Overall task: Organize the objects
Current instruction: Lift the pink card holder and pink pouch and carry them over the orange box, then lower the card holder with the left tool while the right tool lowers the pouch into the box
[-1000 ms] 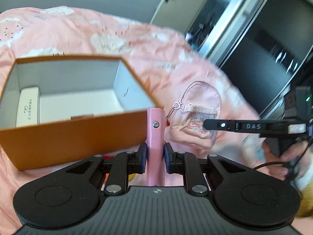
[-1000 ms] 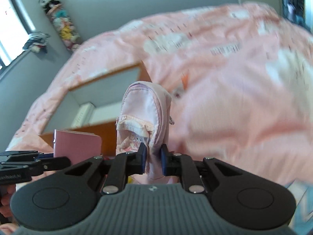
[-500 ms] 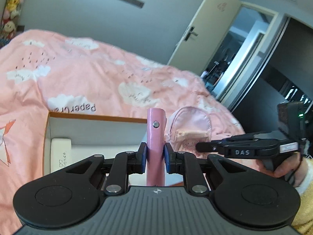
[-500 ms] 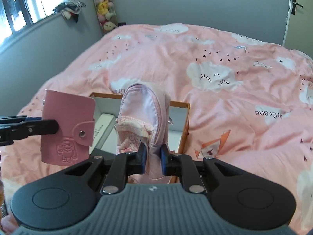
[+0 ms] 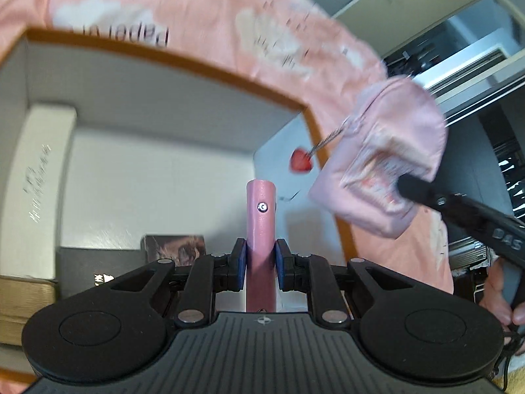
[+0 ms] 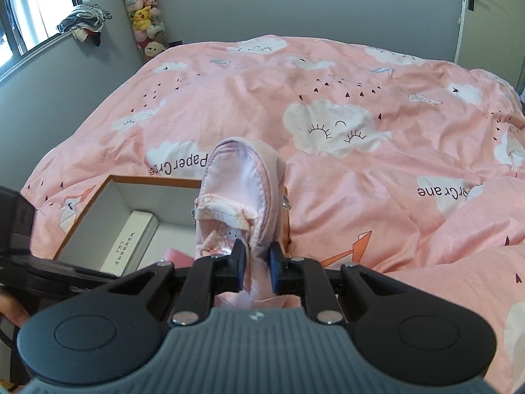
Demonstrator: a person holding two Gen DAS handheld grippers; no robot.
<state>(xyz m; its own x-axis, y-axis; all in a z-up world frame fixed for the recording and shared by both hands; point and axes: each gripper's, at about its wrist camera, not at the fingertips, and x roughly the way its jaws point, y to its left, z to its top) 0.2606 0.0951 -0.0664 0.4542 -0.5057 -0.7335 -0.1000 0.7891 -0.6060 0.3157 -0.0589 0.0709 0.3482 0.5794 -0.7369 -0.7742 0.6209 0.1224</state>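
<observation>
My left gripper (image 5: 260,267) is shut on a pink card wallet (image 5: 261,226), held edge-on over the inside of the orange box (image 5: 170,59). My right gripper (image 6: 257,267) is shut on a small pink backpack pouch (image 6: 241,193), held above the box's right wall (image 6: 157,180). In the left wrist view the pouch (image 5: 384,164) hangs at the right with a red heart charm (image 5: 300,163) dangling from it. A corner of the wallet (image 6: 178,254) shows low in the right wrist view.
Inside the box lie a long white carton (image 5: 39,177), a black box (image 5: 98,269) and a small picture card (image 5: 174,246). The box sits on a pink cloud-print duvet (image 6: 361,105). A door (image 6: 472,16) and plush toys (image 6: 144,16) stand by the far wall.
My left gripper has tilted down and moved closer, carrying the wallet over the box's interior. My right gripper has stayed above the box with the pouch.
</observation>
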